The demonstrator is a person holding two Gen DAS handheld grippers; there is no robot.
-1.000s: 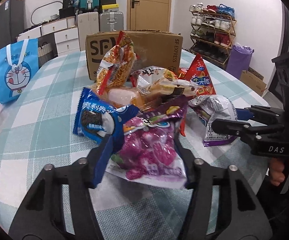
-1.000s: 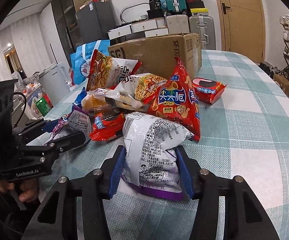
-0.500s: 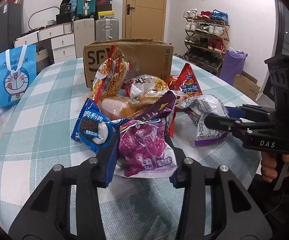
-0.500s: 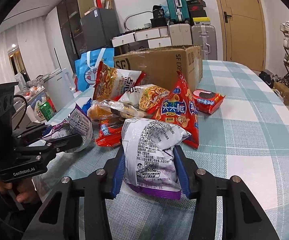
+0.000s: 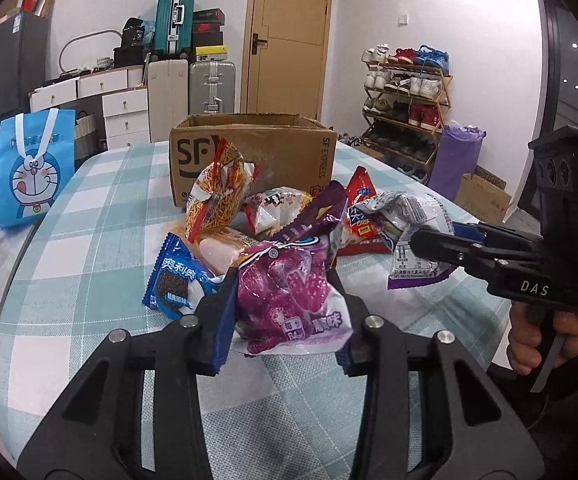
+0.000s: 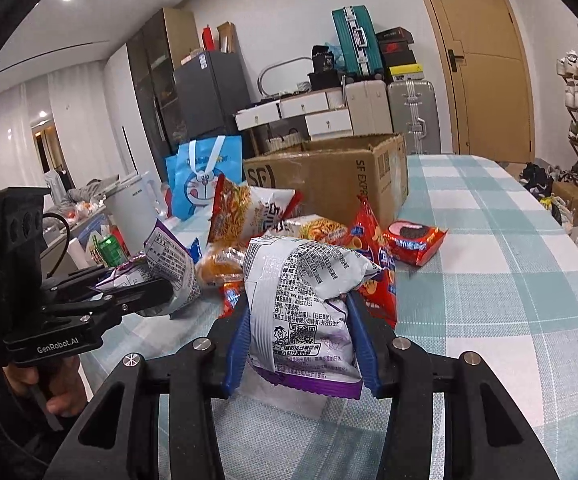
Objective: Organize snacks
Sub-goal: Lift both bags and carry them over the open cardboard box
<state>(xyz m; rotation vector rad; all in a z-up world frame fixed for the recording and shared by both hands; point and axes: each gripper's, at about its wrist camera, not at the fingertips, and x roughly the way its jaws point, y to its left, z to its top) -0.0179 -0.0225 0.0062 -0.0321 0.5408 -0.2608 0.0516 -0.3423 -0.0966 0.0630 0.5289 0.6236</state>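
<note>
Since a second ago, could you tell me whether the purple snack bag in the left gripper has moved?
Yes. The purple snack bag has risen off the checked tablecloth, nearer the cardboard box.

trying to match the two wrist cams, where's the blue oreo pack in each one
Left wrist: blue oreo pack lies left of centre, beside the purple snack bag held in the left gripper.
Right wrist: only a blue sliver shows, mid-left behind the pile.
Shared landmark: cardboard box behind the snacks.
</note>
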